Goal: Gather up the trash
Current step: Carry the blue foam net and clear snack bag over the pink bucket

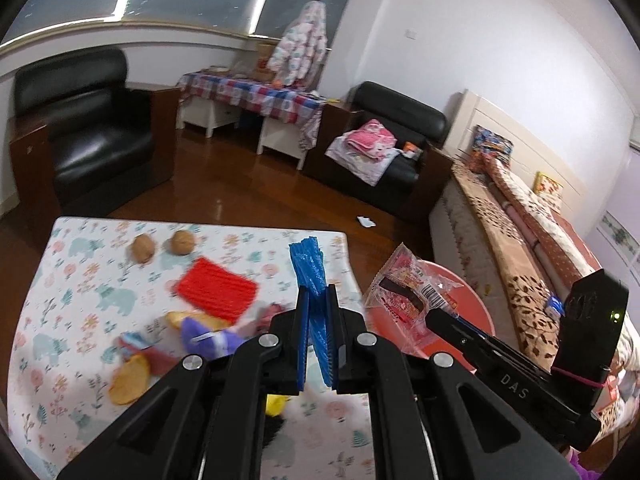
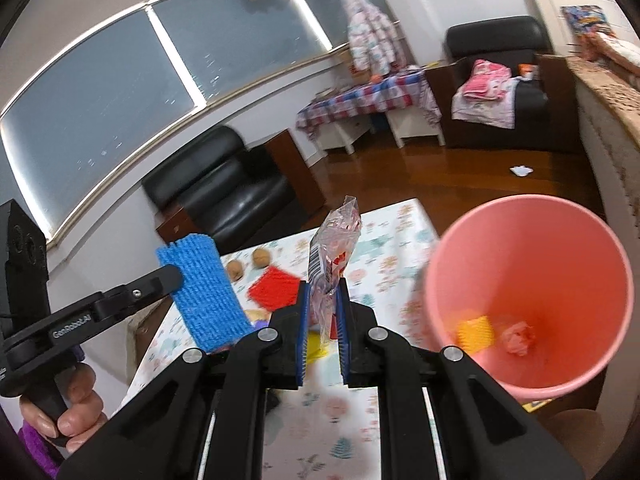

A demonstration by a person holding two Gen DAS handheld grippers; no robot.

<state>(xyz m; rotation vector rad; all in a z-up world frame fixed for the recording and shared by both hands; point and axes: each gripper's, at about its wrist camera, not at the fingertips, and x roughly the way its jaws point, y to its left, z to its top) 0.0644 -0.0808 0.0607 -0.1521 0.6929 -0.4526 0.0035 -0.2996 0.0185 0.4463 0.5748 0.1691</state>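
Observation:
My left gripper (image 1: 318,300) is shut on a blue foam net (image 1: 308,266) and holds it above the table; the net also shows in the right wrist view (image 2: 204,292). My right gripper (image 2: 323,298) is shut on a clear plastic snack wrapper (image 2: 334,248), which also shows in the left wrist view (image 1: 408,300), held beside a pink bin (image 2: 532,236). The bin holds a yellow foam net (image 2: 476,330) and a crumpled pink scrap (image 2: 520,338). A red foam net (image 1: 216,290) lies on the floral table (image 1: 80,280).
Two walnuts (image 1: 144,248) (image 1: 183,242) lie at the table's far side. Purple, yellow and orange scraps (image 1: 200,336) lie near the table's middle. A black armchair (image 1: 88,132), a checkered desk (image 1: 256,96), a bed (image 1: 520,240) and a white scrap on the floor (image 1: 366,222) lie beyond.

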